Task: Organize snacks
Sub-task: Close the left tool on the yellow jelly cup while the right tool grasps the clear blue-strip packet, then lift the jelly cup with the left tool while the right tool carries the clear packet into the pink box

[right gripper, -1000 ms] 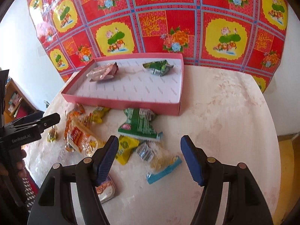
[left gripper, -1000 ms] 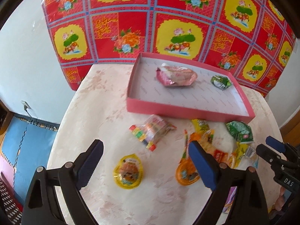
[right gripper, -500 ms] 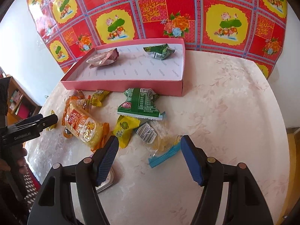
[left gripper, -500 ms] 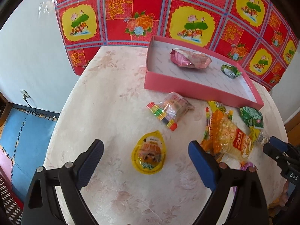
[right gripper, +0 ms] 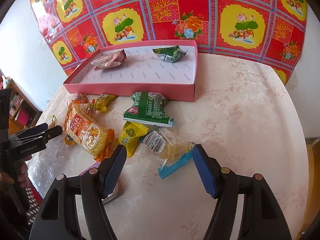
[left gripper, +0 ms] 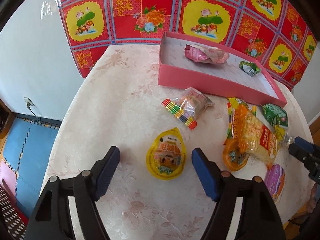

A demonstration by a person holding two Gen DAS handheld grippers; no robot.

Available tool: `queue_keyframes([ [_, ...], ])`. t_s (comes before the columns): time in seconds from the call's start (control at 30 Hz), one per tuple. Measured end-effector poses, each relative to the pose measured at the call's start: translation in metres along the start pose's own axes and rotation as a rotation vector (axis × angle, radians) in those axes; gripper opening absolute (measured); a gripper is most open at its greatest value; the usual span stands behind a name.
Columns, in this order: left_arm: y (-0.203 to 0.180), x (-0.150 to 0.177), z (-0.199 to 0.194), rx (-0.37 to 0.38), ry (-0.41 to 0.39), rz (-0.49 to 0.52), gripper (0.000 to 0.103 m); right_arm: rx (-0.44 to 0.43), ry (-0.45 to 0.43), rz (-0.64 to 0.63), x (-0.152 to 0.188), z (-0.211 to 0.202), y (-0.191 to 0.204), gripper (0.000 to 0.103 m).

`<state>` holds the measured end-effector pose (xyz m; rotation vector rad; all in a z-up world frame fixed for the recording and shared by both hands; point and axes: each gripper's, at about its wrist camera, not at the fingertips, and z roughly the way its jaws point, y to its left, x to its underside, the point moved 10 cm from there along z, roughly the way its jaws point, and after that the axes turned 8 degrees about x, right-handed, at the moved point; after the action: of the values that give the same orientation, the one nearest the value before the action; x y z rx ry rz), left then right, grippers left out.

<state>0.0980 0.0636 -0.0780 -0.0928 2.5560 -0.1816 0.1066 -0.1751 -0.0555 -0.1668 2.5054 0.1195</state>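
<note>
Left gripper (left gripper: 155, 158): two black moulded arms, each with a round copper-coloured rivet near the joint, ending in blue ribbed fingers (left gripper: 204, 175). Right gripper (right gripper: 160, 156): same construction, black arms, pale rivets, blue ridged fingers (right gripper: 114, 169). White lettering "GenRobot.AI" marks the left gripper's black housing in the right-wrist view.

Two packets in box (right gripper: 130, 89) (far side); loose snacks (right gripper: 148, 110) before it on table (right gripper: 240, 120)
</note>
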Motion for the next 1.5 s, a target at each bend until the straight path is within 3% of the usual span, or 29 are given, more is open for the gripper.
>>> queue_keyframes([
  [0.13,-0.002,0.002,0.001,-0.02,-0.006,0.031,0.078,0.014,-0.005,-0.002,0.002,-0.003,-0.004,0.07],
  [0.17,-0.001,0.002,0.0,-0.022,-0.012,0.023,0.075,0.018,-0.005,0.001,0.002,-0.003,-0.006,0.07],
  [0.27,-0.002,0.0,-0.002,-0.015,-0.024,0.033,0.05,0.024,-0.004,0.004,0.004,-0.004,-0.008,0.07],
  [0.47,-0.009,0.0,-0.002,0.004,-0.038,0.063,0.039,0.012,0.003,0.029,0.006,0.002,-0.011,0.068],
  [0.6,-0.01,0.001,-0.002,0.007,-0.041,0.068,0.038,0.008,0.008,0.03,0.007,0.006,-0.008,0.062],
  [1.07,-0.009,0.001,-0.002,0.007,-0.045,0.069,0.038,0.028,-0.01,0.031,0.004,0.014,-0.01,0.059],
  [1.3,-0.01,0.002,-0.003,0.021,-0.039,0.063,0.038,0.072,-0.018,0.027,0.004,0.012,-0.016,0.042],
  [1.5,-0.012,0.005,-0.006,0.032,-0.037,0.061,0.038,0.04,-0.024,0.05,0.007,0.008,-0.017,0.029],
])
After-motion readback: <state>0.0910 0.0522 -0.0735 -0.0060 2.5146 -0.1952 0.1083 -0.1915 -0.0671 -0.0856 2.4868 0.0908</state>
